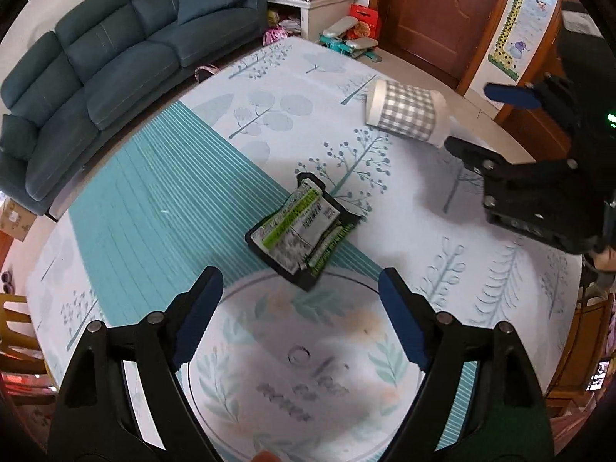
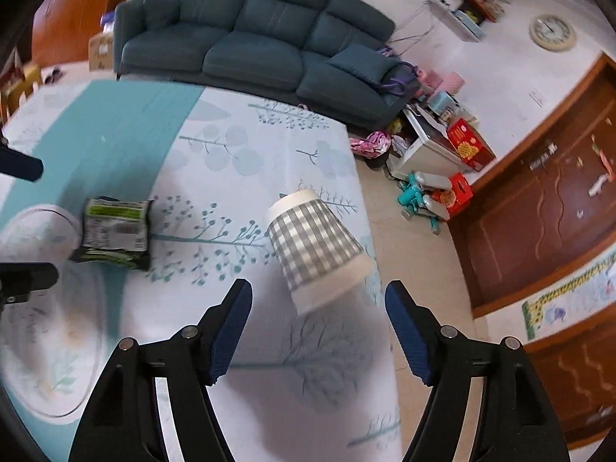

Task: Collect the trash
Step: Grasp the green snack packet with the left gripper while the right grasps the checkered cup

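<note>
L claw (image 1: 300,296) open above wrapper (image 1: 304,231), R claw (image 2: 318,304) open by bin (image 2: 315,246), both empty

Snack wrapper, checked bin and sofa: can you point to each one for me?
snack wrapper (image 1: 304,227), left wrist view, on the middle of its crumpled green and black front.
checked bin (image 2: 313,240), right wrist view, on its grey checked side; it lies tipped over.
sofa (image 2: 250,38), right wrist view, on the middle seat's backrest.
</note>
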